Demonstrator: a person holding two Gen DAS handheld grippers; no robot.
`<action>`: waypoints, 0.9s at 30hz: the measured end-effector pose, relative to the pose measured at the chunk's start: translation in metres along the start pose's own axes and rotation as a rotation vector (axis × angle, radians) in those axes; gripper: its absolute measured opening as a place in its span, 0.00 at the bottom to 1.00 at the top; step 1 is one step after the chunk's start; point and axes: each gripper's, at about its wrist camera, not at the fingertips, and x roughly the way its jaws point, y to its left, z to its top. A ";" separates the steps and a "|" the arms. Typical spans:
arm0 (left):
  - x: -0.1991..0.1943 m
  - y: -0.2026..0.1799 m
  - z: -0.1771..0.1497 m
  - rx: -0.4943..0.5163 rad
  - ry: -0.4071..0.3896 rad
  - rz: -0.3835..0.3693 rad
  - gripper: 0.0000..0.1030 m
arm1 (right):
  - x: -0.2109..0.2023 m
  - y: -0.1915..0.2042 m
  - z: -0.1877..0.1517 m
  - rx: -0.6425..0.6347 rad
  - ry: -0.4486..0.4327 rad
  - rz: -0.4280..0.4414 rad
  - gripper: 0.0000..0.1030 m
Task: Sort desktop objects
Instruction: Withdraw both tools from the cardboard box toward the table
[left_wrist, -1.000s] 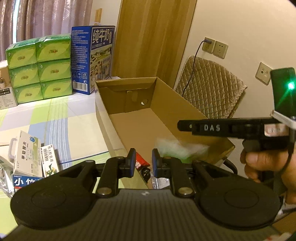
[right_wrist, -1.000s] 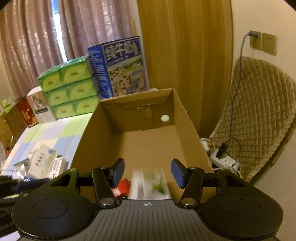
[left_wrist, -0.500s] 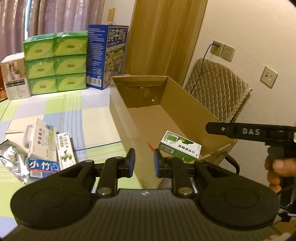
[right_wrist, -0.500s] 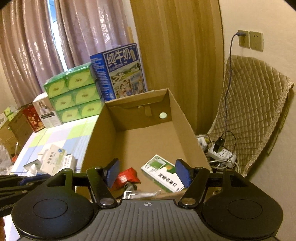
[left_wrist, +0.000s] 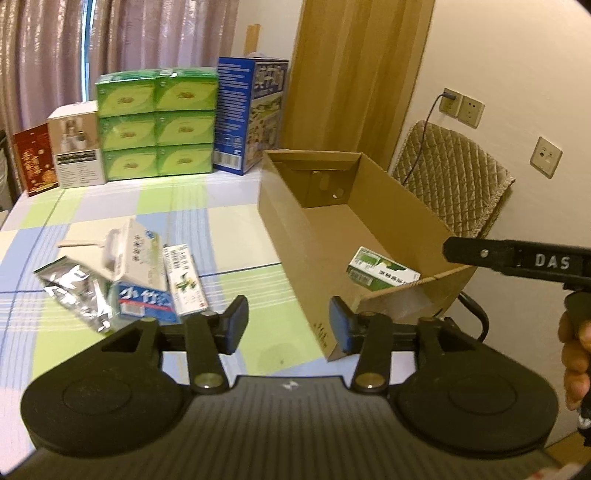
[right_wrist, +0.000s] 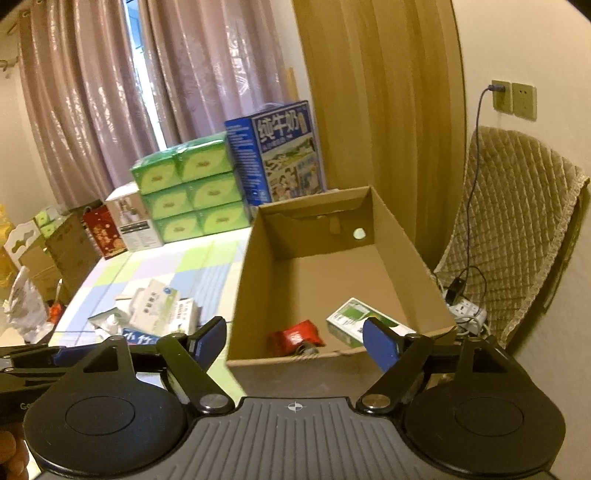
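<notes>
Curtained room, checked cloth on your table (left_wrist: 229, 236), stock along the far edge: a block of green tissue boxes (left_wrist: 157, 125), a blue milk carton (left_wrist: 251, 114), a white box (left_wrist: 77, 147) and a red box (left_wrist: 35, 158).

Cardboard box (left_wrist: 288, 236), open top, standing at the table's right end. Your left view lists one item inside: a green-and-white carton (left_wrist: 382, 271) lying flat near the front wall. Your right view shows the same green-and-white carton (right_wrist: 354, 323) and adds what the left view's box wall hides: a red packet (right_wrist: 295, 338) beside it on the box floor, with a small dark item just in front, too unclear to name.

Unsorted pile on the cloth left of the box, clearest from your left view: a white medicine box (left_wrist: 133, 251), a narrow white box (left_wrist: 184, 278), a blue-labelled box (left_wrist: 144, 302), a silver foil pouch (left_wrist: 77, 291).

Left gripper (left_wrist: 288, 325): jaws have just been opening, released, nothing between them; they hang over the table at the box's near corner.

Right gripper (right_wrist: 295, 343): jaws have just been opening, spread wide, empty, at the box's front wall. Your left view shows its black bar at the right with a hand (left_wrist: 576, 362) beneath.

Quilted chair (right_wrist: 517, 229) stands against the wall behind the box.
</notes>
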 end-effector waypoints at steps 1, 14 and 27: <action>-0.004 0.003 -0.002 -0.004 -0.002 0.006 0.45 | -0.002 0.004 -0.001 -0.004 0.001 0.004 0.80; -0.045 0.058 -0.036 -0.023 -0.004 0.130 0.87 | -0.005 0.058 -0.021 -0.073 0.022 0.082 0.89; -0.063 0.123 -0.064 -0.046 0.014 0.278 0.97 | 0.012 0.107 -0.043 -0.143 0.072 0.166 0.91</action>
